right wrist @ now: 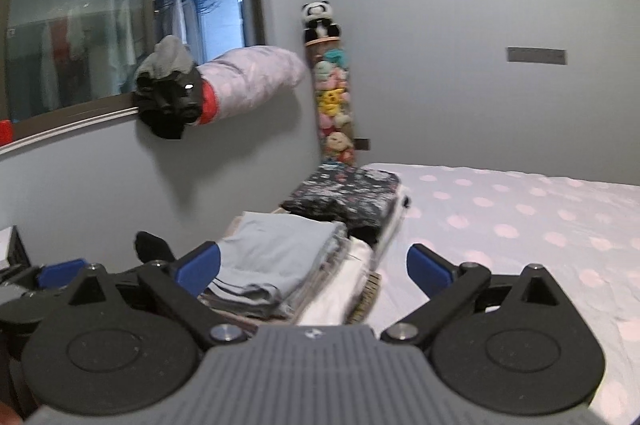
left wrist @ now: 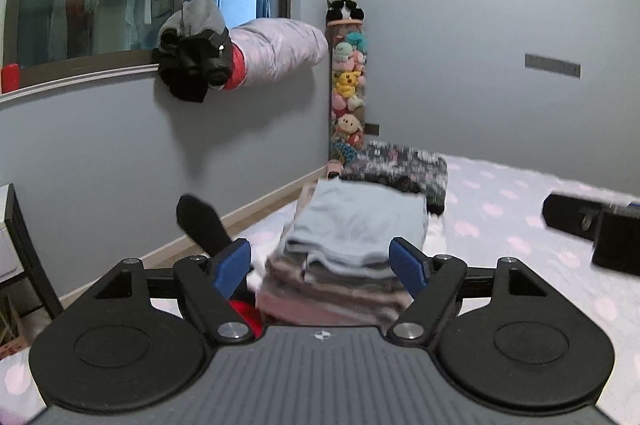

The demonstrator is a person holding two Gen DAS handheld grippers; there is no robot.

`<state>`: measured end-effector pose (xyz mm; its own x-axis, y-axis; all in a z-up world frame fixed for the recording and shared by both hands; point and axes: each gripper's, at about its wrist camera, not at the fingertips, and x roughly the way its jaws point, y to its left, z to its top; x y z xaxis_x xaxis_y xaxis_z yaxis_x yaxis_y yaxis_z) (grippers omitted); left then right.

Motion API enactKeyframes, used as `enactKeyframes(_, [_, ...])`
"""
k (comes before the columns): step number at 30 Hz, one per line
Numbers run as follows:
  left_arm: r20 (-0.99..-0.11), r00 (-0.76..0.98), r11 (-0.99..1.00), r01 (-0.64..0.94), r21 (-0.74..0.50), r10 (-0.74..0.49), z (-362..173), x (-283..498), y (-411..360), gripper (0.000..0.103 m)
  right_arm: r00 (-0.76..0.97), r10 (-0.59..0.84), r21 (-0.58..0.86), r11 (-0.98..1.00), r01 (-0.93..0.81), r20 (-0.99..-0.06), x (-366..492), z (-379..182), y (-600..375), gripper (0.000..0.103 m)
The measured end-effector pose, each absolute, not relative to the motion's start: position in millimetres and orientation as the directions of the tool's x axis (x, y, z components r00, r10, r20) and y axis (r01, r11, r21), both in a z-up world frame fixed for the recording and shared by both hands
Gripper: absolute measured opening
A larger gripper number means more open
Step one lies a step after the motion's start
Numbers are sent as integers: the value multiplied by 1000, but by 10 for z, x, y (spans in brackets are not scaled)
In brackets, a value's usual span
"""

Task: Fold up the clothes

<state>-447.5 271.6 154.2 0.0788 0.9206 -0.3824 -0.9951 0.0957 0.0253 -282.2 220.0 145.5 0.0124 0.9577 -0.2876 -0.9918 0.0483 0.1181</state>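
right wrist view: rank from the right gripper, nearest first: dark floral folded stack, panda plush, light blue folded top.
1. light blue folded top, just ahead-left of the right gripper
2. dark floral folded stack, behind it on the bed
3. panda plush, high in the far corner

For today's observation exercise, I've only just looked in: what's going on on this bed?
A person is folding clothes with a handheld gripper in each hand. Both the left gripper and right gripper are open and hold nothing. They hover by a stack of folded clothes at the edge of the polka-dot bed, a pale blue garment on top. A dark patterned folded pile lies beyond it.
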Motion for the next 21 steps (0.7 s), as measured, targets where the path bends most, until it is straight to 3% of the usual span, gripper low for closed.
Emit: enactKeyframes(21, [-522,81,100,-995,8,849,860,-4310,2676,90,84,914,115,141,-983,-397,-2677,581,2068,101])
